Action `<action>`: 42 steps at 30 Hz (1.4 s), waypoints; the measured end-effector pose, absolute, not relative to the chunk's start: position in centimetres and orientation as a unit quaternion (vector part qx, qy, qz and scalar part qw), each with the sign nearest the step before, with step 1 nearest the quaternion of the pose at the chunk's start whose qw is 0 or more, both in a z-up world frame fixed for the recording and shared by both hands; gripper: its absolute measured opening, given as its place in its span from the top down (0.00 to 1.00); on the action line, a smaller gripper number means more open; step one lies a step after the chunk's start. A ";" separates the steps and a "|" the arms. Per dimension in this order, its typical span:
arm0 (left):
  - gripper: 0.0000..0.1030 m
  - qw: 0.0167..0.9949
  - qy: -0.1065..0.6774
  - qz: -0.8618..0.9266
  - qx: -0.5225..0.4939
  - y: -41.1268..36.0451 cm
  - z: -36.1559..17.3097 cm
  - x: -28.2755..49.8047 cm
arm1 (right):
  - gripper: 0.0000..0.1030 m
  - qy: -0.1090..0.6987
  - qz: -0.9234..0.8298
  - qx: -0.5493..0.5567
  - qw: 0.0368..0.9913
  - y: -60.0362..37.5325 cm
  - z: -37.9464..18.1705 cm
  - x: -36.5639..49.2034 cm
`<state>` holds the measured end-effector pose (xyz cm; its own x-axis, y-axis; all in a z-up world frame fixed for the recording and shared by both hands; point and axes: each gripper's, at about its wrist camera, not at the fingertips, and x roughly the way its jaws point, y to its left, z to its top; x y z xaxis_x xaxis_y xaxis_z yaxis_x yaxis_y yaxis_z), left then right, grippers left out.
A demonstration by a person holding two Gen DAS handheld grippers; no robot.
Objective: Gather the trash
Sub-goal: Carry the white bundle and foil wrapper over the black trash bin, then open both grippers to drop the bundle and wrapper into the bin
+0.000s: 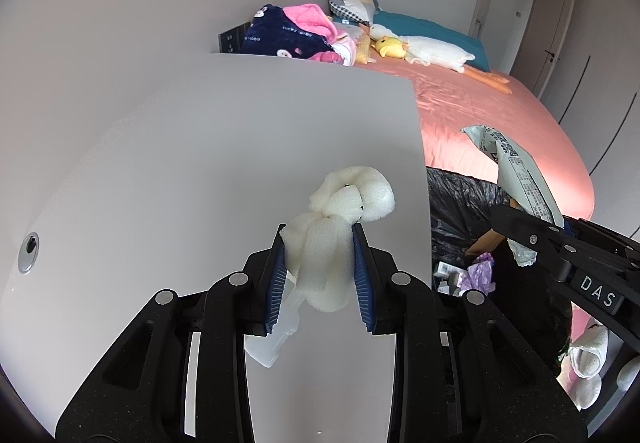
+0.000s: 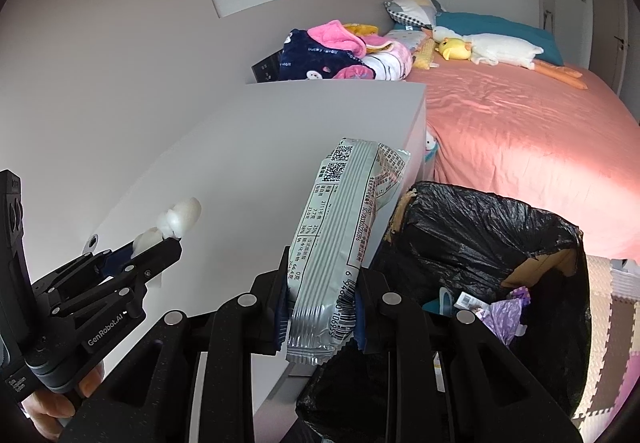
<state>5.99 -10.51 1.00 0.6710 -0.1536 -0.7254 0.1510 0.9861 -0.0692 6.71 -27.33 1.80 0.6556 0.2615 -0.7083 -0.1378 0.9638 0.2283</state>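
1. Above the white tabletop (image 1: 208, 163), a twisted piece of white foam (image 1: 340, 227) sits clamped between the blue-padded fingers of the left gripper (image 1: 320, 263); the jaws are closed on its lower half, and its knotted upper end sticks out past the fingertips.
2. Seen from the right wrist, the same foam (image 2: 178, 219) pokes out of the left gripper (image 2: 160, 243) over the tabletop (image 2: 260, 131), well left of the bin.
3. Just right of it, the right gripper (image 2: 322, 299) pinches a grey-white snack wrapper (image 2: 340, 243) near its barcode end; the jaws are nearly closed on the flattened packet, which stands upright with its printed label and QR code facing the camera.
4. From the left wrist, that wrapper (image 1: 516, 175) rises from the right gripper (image 1: 528, 239) over the bin's opening.
5. A box lined with a black trash bag (image 2: 480, 231) stands beside the table's corner, touching or almost touching it; inside lie purple crumpled plastic (image 2: 504, 313) and some small packaging scraps.
6. Beyond is a bed with a pink sheet (image 2: 520, 131), carrying a pile of navy and pink clothes (image 2: 324, 55), a yellow plush chick (image 2: 454, 49), a long white goose plush (image 2: 504, 49) and a teal pillow (image 2: 492, 23).
7. Foam floor mats (image 2: 604, 323) lie right of the bin.
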 end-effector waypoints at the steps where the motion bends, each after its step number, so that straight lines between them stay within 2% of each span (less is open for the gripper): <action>1: 0.70 0.914 0.397 -0.086 -0.001 -10.9 1.0 6.0 | 0.75 0.399 0.108 0.079 0.907 -27.7 1.8 6.5; 39: 0.69 0.887 0.415 -0.199 0.039 -24.0 -0.4 6.6 | 0.74 0.369 0.002 0.146 0.918 -41.7 2.3 4.5; 40: 0.68 0.882 0.421 -0.206 0.043 -24.3 -0.6 6.7 | 0.74 0.369 0.000 0.148 0.917 -42.0 2.3 4.6; 41: 0.61 0.877 0.426 -0.216 0.050 -24.7 -0.8 6.6 | 0.71 0.369 0.002 0.151 0.917 -42.3 2.3 4.7; 42: 0.36 0.874 0.428 -0.221 0.060 -25.2 -1.0 6.4 | 0.56 0.368 0.004 0.154 0.917 -42.6 2.4 4.7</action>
<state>6.42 -25.18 -0.98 0.5357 -0.3343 -0.7754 0.4374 0.8954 -0.0838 4.74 -42.62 2.40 0.7293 0.1213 -0.6733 0.1051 0.9526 0.2855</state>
